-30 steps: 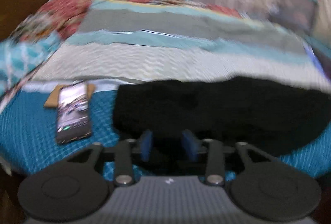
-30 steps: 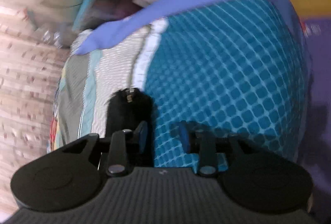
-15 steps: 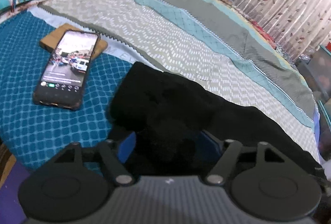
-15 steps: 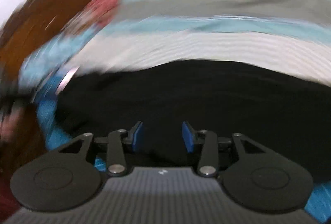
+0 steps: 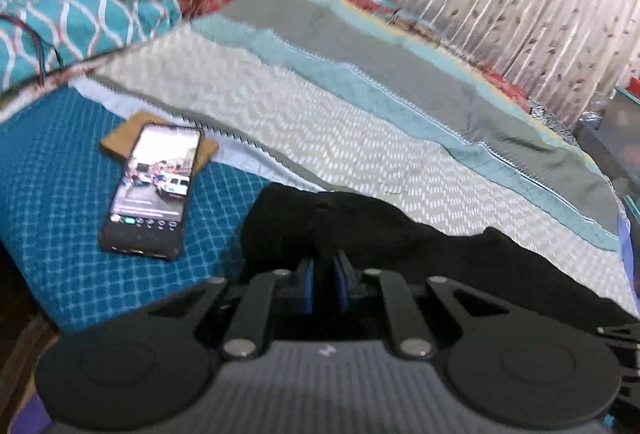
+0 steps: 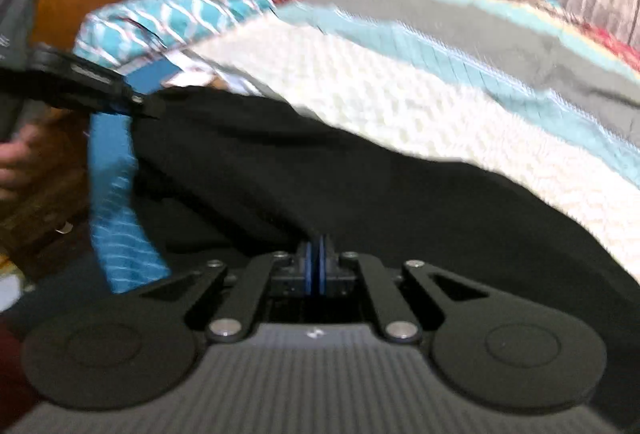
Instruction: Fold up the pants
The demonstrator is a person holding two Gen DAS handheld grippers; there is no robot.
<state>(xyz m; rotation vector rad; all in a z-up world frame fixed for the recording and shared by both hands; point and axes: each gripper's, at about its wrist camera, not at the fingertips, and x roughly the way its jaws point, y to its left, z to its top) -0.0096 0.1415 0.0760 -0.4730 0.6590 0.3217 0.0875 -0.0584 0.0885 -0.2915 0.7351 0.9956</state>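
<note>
Black pants (image 5: 400,242) stretched across the bed (image 5: 60,234), phone (image 5: 154,189) at ten o'clock. Left gripper (image 5: 323,280) and right gripper (image 6: 319,266) pinched shut on cloth. Lift both edges level, keeping tension even.

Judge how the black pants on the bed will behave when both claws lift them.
Probably floppy: the pants lie rumpled and sag between the left claw and right claw. Likely light. Both claws pinch thin fabric, so slipping seems unlikely.
</note>
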